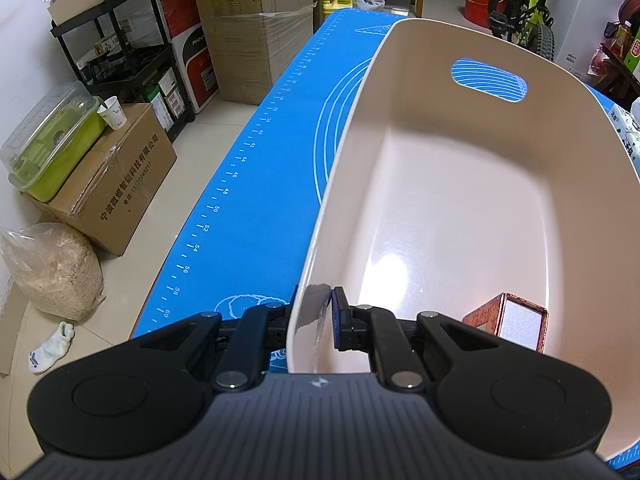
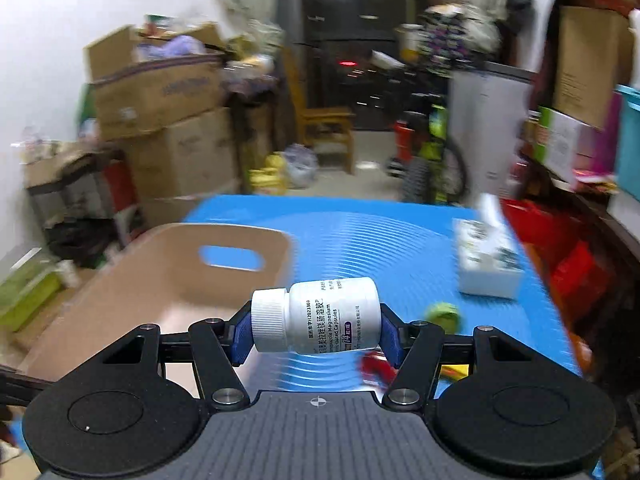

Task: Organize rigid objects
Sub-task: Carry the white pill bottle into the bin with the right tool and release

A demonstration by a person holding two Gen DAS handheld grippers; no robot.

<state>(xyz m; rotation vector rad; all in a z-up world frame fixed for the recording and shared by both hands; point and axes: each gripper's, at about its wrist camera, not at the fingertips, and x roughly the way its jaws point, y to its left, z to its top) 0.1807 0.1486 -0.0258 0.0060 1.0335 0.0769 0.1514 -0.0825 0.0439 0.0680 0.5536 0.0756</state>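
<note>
Gripping near wall of beige bin (image 1: pixel 460 200), left gripper (image 1: pixel 320 320) has jaws pinched tight on its rim. Bin sits on blue mat (image 1: pixel 256 184) covering counter; small red-edged box (image 1: pixel 516 320) lies inside bin, near corner. Right gripper (image 2: pixel 316 332) holds white pill bottle (image 2: pixel 320 316) sideways, jaws clamped end to end, raised right of bin. Tissue box (image 2: pixel 484 256) rests farther right.
</note>
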